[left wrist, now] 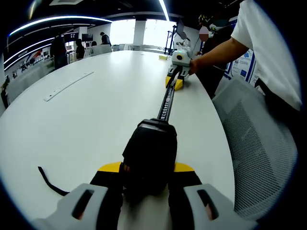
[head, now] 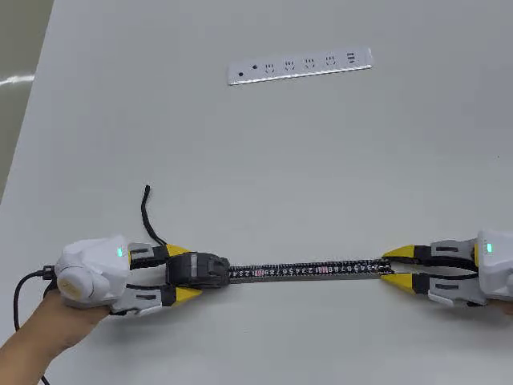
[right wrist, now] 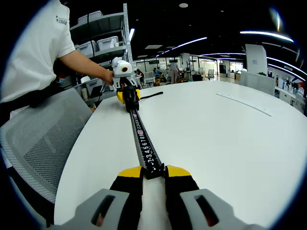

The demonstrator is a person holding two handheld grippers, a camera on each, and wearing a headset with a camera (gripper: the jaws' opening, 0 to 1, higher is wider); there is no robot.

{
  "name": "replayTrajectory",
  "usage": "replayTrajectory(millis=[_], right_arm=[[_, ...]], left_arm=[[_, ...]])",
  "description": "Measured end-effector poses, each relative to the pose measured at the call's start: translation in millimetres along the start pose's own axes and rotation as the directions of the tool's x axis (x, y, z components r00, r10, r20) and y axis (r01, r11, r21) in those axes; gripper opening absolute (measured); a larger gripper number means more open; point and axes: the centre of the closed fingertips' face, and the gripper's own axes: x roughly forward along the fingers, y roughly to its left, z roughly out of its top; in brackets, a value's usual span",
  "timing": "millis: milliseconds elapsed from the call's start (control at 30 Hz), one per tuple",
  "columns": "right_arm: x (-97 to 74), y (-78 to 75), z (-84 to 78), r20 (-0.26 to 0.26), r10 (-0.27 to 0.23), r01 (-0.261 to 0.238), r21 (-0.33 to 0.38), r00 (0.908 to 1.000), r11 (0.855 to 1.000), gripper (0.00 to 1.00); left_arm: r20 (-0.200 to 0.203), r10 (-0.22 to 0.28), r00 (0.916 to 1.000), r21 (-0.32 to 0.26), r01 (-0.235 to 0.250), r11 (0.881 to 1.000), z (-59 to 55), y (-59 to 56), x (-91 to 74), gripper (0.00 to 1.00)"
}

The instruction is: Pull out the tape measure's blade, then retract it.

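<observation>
From the head view, my left gripper (head: 184,273) sits at the near left of the white table (head: 240,160), its yellow-tipped jaws clamped on either side of the black tape measure (head: 202,270). The blade (head: 309,269) runs out of it in a straight line across the tabletop to my right gripper (head: 395,267), whose jaws are pinched on the blade's far end. A black cord (head: 145,212) trails on the table just behind the left gripper, and a white power strip (head: 300,66) lies well apart, toward the far side. In the left gripper view, the tape measure's body bulges up between my two jaws, gripped at its sides, and the blade stretches away along the table to the right gripper, which a hand holds at the table's edge; a grey mesh chair (left wrist: 254,139) stands beside the table on the right of this view. In the right gripper view, my jaws are nearly together with the numbered end of the blade caught between the yellow tips, and the blade leads away to the tape measure in the left gripper at the far end.
</observation>
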Motion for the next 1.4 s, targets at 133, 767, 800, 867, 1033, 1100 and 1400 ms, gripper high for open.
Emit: replayTrajectory(millis=[133, 767, 800, 867, 1033, 1100, 1400], right_arm=[[1.7, 0.8, 0.3, 0.001, 0.000, 0.000, -0.006, 1.0000, 1.000, 0.20], [1.8, 3.2, 3.6, 0.012, -0.007, 0.007, 0.017, 0.9999, 1.000, 0.28], [1.6, 3.1, 3.5, 0.011, -0.008, 0.008, 0.021, 0.9999, 1.000, 0.29], [1.1, 3.3, 5.0, 0.018, -0.010, 0.009, 0.029, 0.9998, 1.000, 0.30], [0.3, 2.6, 5.4, 0.017, -0.020, 0.019, 0.033, 0.9997, 0.999, 0.32], [0.1, 3.0, 6.7, 0.020, -0.023, 0.022, 0.036, 0.9995, 0.999, 0.32], [0.1, 4.1, 10.0, 0.022, -0.040, 0.038, 0.059, 0.9990, 0.998, 0.38]], left_arm=[[-0.003, 0.002, 1.0000, -0.002, -0.002, 1.000, 0.0, 0.2, -0.8, 0.34], [0.004, 0.029, 0.9996, -0.032, -0.029, 0.999, 2.9, 4.0, -3.9, 0.47], [0.003, 0.030, 0.9996, -0.036, -0.029, 0.999, 2.7, 4.1, -4.3, 0.47], [0.006, 0.034, 0.9994, -0.041, -0.034, 0.999, 3.0, 4.9, -4.9, 0.48], [0.006, 0.043, 0.9991, -0.048, -0.043, 0.998, 2.1, 6.2, -5.6, 0.52], [0.011, 0.044, 0.9990, -0.054, -0.043, 0.998, 3.2, 6.0, -5.7, 0.53], [0.023, 0.052, 0.9984, -0.061, -0.050, 0.997, 8.1, 5.5, -5.7, 0.55]])
